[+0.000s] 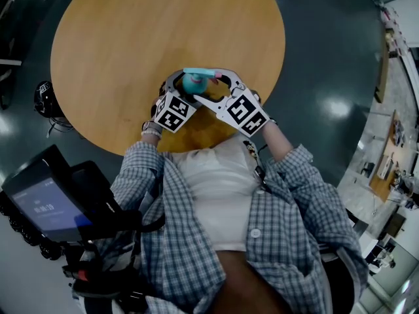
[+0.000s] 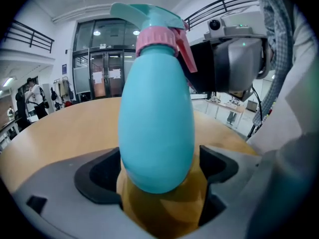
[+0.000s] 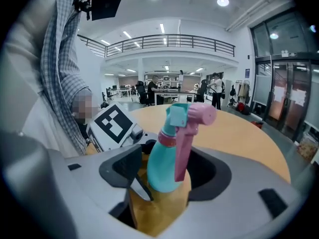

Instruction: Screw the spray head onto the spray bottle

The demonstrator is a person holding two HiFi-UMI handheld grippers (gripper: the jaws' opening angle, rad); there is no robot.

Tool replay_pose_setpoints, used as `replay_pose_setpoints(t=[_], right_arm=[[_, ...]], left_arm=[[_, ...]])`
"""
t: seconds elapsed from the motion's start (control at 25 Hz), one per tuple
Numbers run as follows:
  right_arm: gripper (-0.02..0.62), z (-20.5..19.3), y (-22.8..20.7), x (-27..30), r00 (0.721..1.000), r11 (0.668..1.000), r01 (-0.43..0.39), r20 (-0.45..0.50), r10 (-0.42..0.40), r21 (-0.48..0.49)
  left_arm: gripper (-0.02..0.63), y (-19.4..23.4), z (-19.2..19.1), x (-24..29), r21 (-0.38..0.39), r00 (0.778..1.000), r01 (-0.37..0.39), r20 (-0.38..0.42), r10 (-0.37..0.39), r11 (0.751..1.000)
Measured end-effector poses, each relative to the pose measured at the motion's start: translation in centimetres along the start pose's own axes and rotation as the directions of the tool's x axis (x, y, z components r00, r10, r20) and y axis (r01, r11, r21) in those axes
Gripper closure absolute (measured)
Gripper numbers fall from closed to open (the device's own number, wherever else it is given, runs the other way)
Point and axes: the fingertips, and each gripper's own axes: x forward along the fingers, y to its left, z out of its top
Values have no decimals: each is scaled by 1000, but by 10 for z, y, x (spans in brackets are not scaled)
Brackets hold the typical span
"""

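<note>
A turquoise egg-shaped plastic spray bottle (image 2: 157,128) is standing upright near the person's edge of the round wooden counter (image 1: 131,38), carrying its turquoise spray head (image 3: 185,118) with pink collar and pink trigger on its neck. The left gripper (image 2: 159,171) and the right gripper (image 3: 167,176) are both bracketing the bottle's body from facing sides, each keeping its jaws spread wide, the pads not pressing on the plastic

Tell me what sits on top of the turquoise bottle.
A spray head sits on the bottle: turquoise top, pink collar and pink trigger. The collar covers the bottle's neck, so how far it is screwed down cannot be seen.
</note>
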Motion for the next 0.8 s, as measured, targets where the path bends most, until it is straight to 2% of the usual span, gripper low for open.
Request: replay_pose_setpoints(t=[0.08, 0.2, 0.32, 0.4, 0.48, 0.6, 0.72, 0.8], right_arm=[[342, -4, -3, -4, 1000, 999, 16, 3, -16, 32], [342, -11, -9, -11, 999, 997, 38, 6, -39, 74], [342, -23, -12, -20, 999, 995, 52, -10, -51, 88], [342, -32, -12, -26, 998, 996, 59, -38, -56, 65], [342, -41, -10, -29, 997, 996, 65, -54, -62, 67], [344, -53, -11, -33, 994, 988, 97, -54, -91, 119], [478, -63, -17, -37, 986, 974, 163, -47, -158, 156], [536, -66, -15, -45, 978, 961, 210, -39, -207, 179]], left_arm=[[106, 0, 1, 0, -28, 1000, 4, 13, -4, 1000], [106, 6, 3, -5, -67, 1000, -5, 29, 7, 998], [106, 10, 1, -18, -20, 1000, -23, 16, 23, 1000], [106, 15, -2, -28, 5, 999, -41, 12, 41, 999], [106, 19, -7, -39, -4, 998, -64, 16, 64, 998], [115, 19, -14, -54, -49, 995, -94, 33, 96, 994], [291, 16, -19, -65, -74, 986, -156, 40, 160, 985], [368, 7, -24, -70, -89, 980, -193, 42, 197, 977]])
